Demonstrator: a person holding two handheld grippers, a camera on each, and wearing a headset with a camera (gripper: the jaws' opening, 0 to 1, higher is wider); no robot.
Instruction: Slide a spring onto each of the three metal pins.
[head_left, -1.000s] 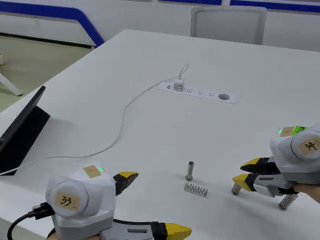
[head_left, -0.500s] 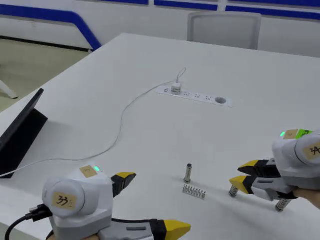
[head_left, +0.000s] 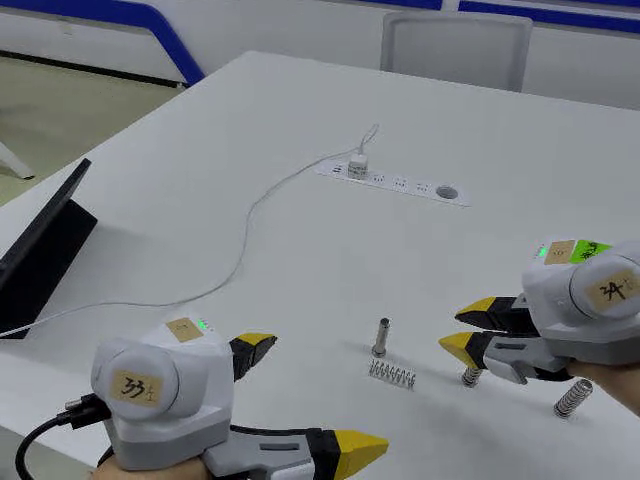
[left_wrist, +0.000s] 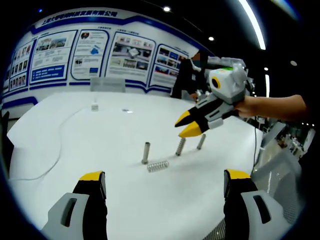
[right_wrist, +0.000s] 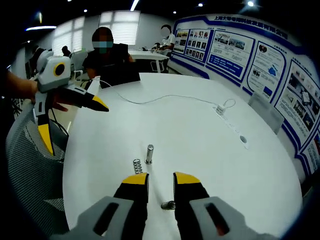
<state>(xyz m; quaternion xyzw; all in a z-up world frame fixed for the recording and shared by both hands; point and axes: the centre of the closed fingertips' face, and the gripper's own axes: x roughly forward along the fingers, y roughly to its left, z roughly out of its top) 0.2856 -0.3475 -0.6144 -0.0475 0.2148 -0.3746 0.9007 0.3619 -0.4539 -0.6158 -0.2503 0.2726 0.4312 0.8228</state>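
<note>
Loose spring (head_left: 391, 375) lies flat on the desk (head_left: 300, 200) at lower centre of the head view, just beside the upright bare pin (head_left: 381, 337); near sprung pin (head_left: 471, 376) and far sprung pin (head_left: 572, 397) stand at lower right. Left claw (head_left: 308, 398), bottom left, gapes wide and empty; right claw (head_left: 468, 328), right edge, has a narrower gap, empty, just above the near sprung pin. Spring looks light, thin-wired, squashy and likely to roll, so probably pinch gently across the middle coils, leaving one end free for the pin.
</note>
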